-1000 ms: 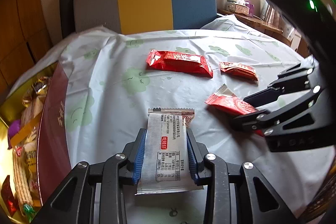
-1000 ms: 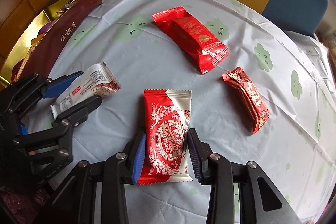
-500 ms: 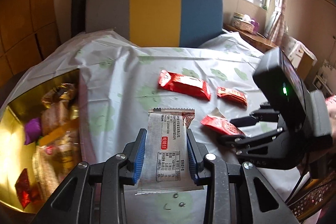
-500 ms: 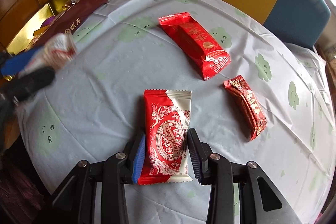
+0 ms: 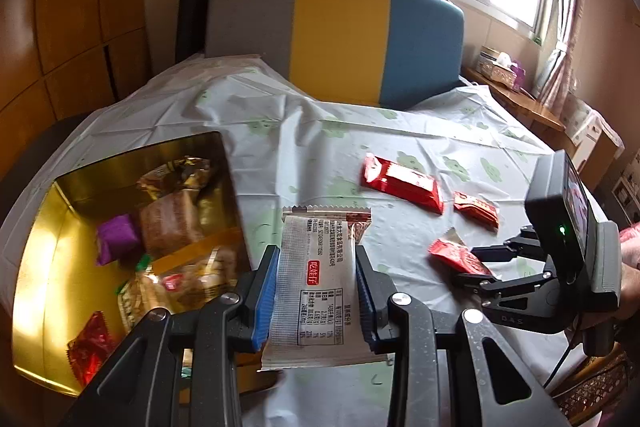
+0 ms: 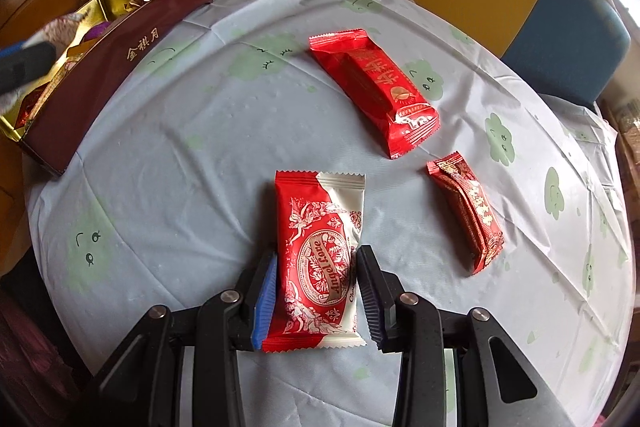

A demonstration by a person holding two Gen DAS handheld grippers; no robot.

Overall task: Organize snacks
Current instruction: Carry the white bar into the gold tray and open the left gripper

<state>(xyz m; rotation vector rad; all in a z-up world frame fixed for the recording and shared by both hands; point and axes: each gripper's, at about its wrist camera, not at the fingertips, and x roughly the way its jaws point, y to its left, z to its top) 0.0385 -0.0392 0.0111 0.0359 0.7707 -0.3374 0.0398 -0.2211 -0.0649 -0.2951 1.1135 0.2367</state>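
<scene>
My left gripper is shut on a white-and-silver snack packet, held in the air at the right rim of the open gold box. In the right wrist view the left gripper shows blurred above that box. My right gripper is shut on a red-and-white packet low over the table; in the left wrist view the right gripper holds the same packet.
A large red packet and a small red packet lie on the cloud-print tablecloth. The box holds several wrapped snacks. A grey, yellow and blue chair back stands behind the table.
My left gripper has risen and swung left with the white packet, from over the table to the box's edge. The right gripper has stayed put with its red-and-white packet.
</scene>
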